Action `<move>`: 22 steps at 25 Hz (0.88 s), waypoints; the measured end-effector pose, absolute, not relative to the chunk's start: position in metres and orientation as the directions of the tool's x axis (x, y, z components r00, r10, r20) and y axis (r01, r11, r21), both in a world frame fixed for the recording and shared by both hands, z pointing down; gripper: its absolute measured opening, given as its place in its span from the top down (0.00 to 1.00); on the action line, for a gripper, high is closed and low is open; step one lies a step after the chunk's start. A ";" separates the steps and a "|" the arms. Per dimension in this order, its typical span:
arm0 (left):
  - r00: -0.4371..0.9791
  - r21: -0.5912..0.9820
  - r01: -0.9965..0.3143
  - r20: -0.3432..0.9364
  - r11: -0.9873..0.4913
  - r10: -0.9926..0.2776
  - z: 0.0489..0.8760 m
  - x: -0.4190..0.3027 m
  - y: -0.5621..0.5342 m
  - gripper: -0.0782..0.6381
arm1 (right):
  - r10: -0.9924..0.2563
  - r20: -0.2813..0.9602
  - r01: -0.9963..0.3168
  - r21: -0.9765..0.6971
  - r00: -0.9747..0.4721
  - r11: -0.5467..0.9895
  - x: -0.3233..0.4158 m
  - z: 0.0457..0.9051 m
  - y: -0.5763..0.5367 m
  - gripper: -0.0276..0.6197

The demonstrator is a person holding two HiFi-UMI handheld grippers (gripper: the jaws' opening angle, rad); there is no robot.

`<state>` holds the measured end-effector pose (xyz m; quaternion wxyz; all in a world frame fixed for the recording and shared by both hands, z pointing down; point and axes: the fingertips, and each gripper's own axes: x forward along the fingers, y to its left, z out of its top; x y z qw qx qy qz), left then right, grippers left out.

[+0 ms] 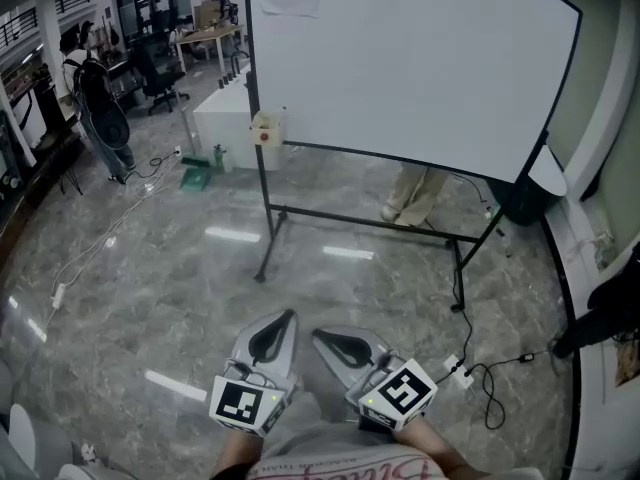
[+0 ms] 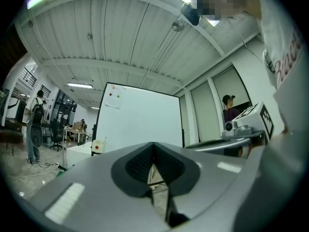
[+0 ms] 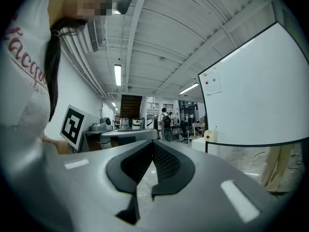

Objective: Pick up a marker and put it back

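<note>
- While standing over a polished grey marbled floor, holds left gripper and right gripper low, side by side.
- Shows both pairs of jaws closed tip to tip, gripping nothing.
- Faces a whiteboard on a black stand.
- Cannot confirm the marker: perhaps the thin stick rising from the cream box on the board's left post.
- Takes in cables and a power strip at right, desks, office chairs and a person with a backpack far left, and a ribbed white ceiling.
</note>
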<state>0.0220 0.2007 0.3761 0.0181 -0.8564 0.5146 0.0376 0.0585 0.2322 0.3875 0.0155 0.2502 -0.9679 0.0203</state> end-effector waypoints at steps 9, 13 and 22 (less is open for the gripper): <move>0.502 0.021 -0.862 -0.094 -0.506 -0.860 0.366 -0.019 0.098 0.89 | -0.517 0.037 -0.518 -0.023 -0.855 0.855 0.015 0.376 0.130 0.95; 0.535 0.009 -0.842 -0.095 -0.539 -0.839 0.363 -0.031 0.061 0.89 | -0.542 0.033 -0.543 -0.023 -0.840 0.840 0.000 0.374 0.091 0.95; 0.545 0.033 -0.836 -0.070 -0.548 -0.835 0.375 -0.054 0.004 0.89 | -0.551 0.065 -0.554 -0.040 -0.832 0.832 -0.023 0.384 0.032 0.95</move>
